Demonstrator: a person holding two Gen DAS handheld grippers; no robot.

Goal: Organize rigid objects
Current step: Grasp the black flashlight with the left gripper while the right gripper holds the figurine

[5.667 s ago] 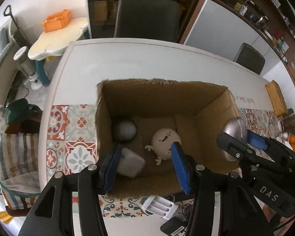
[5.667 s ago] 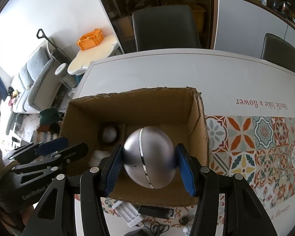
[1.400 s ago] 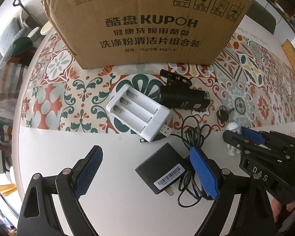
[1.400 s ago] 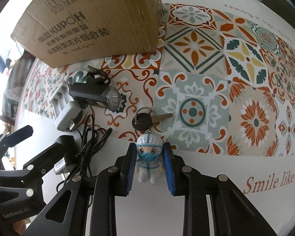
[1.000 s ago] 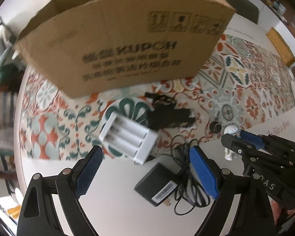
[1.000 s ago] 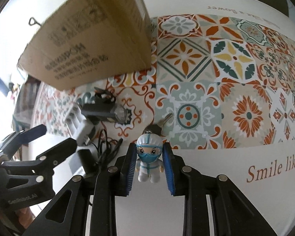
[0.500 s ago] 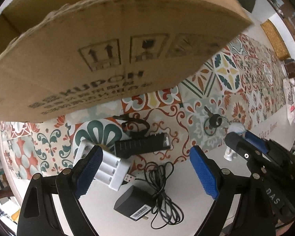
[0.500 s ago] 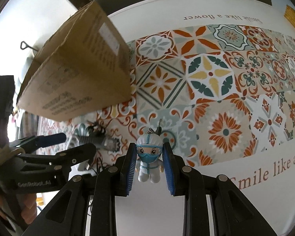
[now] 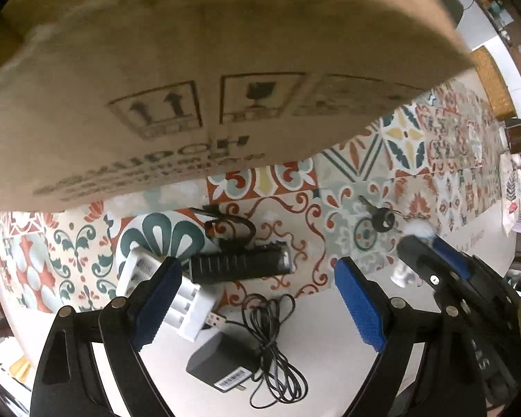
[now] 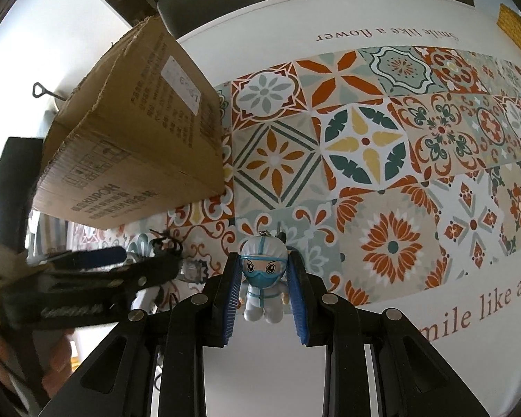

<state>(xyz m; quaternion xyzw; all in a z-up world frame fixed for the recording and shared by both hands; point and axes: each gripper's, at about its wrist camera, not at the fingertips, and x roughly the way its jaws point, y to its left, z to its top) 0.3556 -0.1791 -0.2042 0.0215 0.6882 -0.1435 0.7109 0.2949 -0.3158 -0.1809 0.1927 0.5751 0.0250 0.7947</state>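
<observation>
Lifted: figurine [image 10: 263, 284] off table, right fingers [image 10: 232, 298] clamping | left fingers [image 9: 359, 304] spread | box [image 9: 177, 80] interior hidden

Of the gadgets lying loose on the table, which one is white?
The battery charger, a white slotted tray partly behind the left gripper. The flashlight beside it and the power adapter with its cord are both black.

home dining room | patterned tablecloth [image 10: 364, 146] | dining chair [image 10: 225, 3] | shelves behind
</observation>
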